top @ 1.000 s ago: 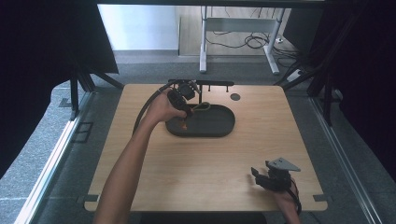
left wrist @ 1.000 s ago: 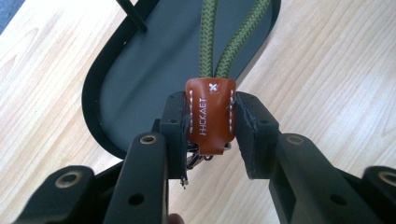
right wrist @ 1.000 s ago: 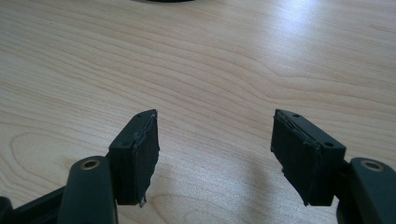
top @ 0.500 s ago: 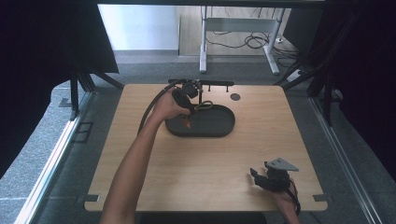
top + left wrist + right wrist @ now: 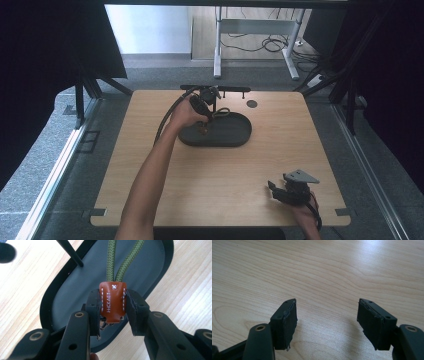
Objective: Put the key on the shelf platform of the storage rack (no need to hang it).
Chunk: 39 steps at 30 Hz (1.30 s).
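- Brown leather: a stitched tab point(image 5: 112, 302) is pinched flat-on between the jaws of the left gripper point(image 5: 112, 305), its pads pressing both stitched edges.
- A green braided cord point(image 5: 126, 261) leaves the tab's top as a doubled loop and runs out over the black oval tray point(image 5: 152, 262). From the high view, the left gripper point(image 5: 202, 111) holds the piece over the tray's point(image 5: 240, 139) left end.
- It looks like a key fob: light, so weight should be no trouble. Something metal hangs under the tab, too hidden to name.
- The leather is probably stiff enough to take a firm squeeze without creasing, and grippy rather than slick. The tab is the best hold.
- The cord is soft and limp; it will swing and drape, and could snag the thin black rod point(image 5: 70, 252) standing by the tray.
- The right gripper point(image 5: 332, 318) rests on the wooden table point(image 5: 337, 265) with jaws apart and nothing between them, well away from the tray.
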Motion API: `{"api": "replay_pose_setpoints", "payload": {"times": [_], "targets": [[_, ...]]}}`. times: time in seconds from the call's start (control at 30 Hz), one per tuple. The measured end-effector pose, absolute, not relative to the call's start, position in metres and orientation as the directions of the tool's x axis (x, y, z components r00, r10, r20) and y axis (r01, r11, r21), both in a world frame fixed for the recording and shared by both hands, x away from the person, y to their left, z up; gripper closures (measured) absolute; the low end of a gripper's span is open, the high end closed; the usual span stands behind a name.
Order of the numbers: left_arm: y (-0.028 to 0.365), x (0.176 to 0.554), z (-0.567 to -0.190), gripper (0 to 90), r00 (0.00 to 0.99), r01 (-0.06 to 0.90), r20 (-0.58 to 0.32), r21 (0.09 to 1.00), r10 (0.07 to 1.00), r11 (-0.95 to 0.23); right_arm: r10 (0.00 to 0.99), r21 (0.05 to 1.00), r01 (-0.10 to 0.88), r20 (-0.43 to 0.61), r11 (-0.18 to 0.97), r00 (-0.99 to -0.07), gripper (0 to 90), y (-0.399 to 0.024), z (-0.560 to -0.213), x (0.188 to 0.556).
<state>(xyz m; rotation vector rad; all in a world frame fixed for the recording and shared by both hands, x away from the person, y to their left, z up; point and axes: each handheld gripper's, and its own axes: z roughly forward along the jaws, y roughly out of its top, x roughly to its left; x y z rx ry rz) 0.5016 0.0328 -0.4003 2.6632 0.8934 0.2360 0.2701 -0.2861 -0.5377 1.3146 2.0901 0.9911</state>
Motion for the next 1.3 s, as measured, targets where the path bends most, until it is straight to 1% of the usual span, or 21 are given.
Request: {"api": "replay_pose_setpoints", "payload": {"times": [0.53, 0.77, 0.83, 0.93, 1.0, 1.17, 1.3], "targets": [[0.032, 0.501, -0.426, 66.0, 0.79, 0.564, 0.067, 0.314, 0.61, -0.764, 0.903, 0.777, 0.562, -0.021, 0.285, -0.429, 32.2, -0.284, -0.539, 0.27], [0.029, 0.501, -0.443, 65.5, 0.79, 0.574, 0.055, 0.286, 0.611, -0.767, 0.9, 0.774, 0.562, -0.024, 0.292, -0.434, 32.2, -0.282, -0.539, 0.271], [0.028, 0.499, -0.448, 64.3, 0.785, 0.581, 0.052, 0.284, 0.617, -0.763, 0.901, 0.774, 0.563, -0.023, 0.29, -0.433, 32.2, -0.282, -0.539, 0.271], [0.028, 0.497, -0.452, 59.6, 0.781, 0.59, 0.046, 0.268, 0.622, -0.761, 0.9, 0.775, 0.56, -0.026, 0.292, -0.434, 32.1, -0.282, -0.539, 0.271], [0.029, 0.494, -0.452, 58.0, 0.78, 0.589, 0.054, 0.273, 0.624, -0.76, 0.9, 0.775, 0.56, -0.026, 0.292, -0.435, 32.2, -0.282, -0.539, 0.271], [0.033, 0.486, -0.438, 55.2, 0.784, 0.575, 0.039, 0.33, 0.619, -0.749, 0.899, 0.778, 0.556, -0.026, 0.293, -0.437, 32.2, -0.282, -0.538, 0.271], [0.036, 0.477, -0.428, 49.3, 0.796, 0.557, 0.033, 0.351, 0.604, -0.753, 0.898, 0.778, 0.556, -0.021, 0.291, -0.44, 32.1, -0.282, -0.538, 0.272]]}}
